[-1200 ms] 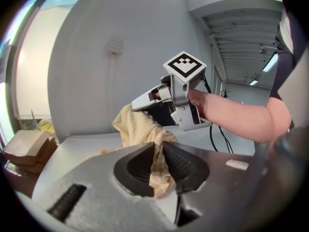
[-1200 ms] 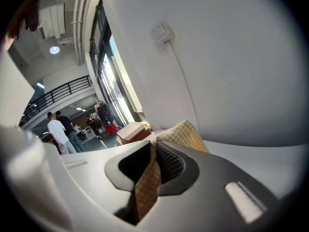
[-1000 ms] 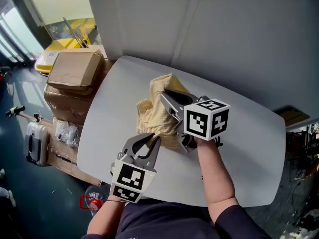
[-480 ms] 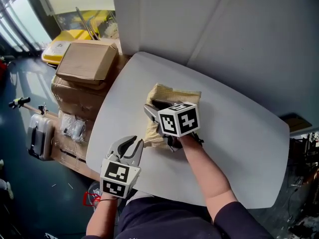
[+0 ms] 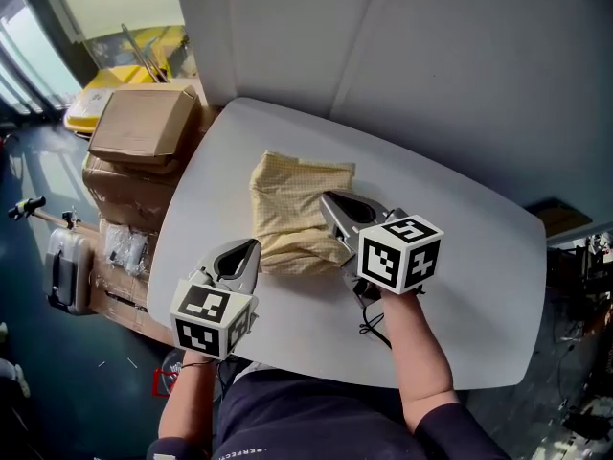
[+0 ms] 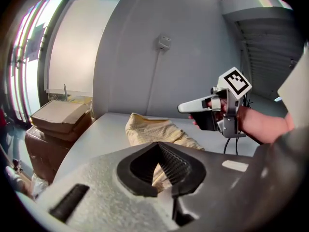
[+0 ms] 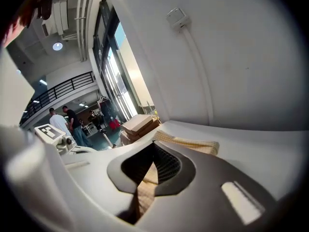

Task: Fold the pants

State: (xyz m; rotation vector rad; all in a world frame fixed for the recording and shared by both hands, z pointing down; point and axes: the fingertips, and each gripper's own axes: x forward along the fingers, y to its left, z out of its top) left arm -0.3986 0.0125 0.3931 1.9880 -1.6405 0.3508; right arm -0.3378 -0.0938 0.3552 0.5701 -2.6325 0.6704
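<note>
Since the earlier frames, the bunched cloth had been let go and spread flat, and both grippers had been drawn back toward the person. The white table (image 5: pixel 460 257) was taken up in its middle by the pants (image 5: pixel 297 209), which were laid down as a compact yellow rectangle with a doubled edge at the far side and a slightly rumpled near edge. By that shape the folding was judged to be nearly or fully done; at most a smoothing of the near corner or one more fold seemed to be left.

The right gripper (image 5: pixel 329 201) was held over the right edge of the bundle with its jaws brought together. Cloth was seen through the gap behind the tips, but no fold was lifted, so a pinch on it could not be confirmed. The left gripper (image 5: pixel 249 248) was kept just beside the near left corner, its jaws likewise closed and, as far as could be made out, empty.
</note>
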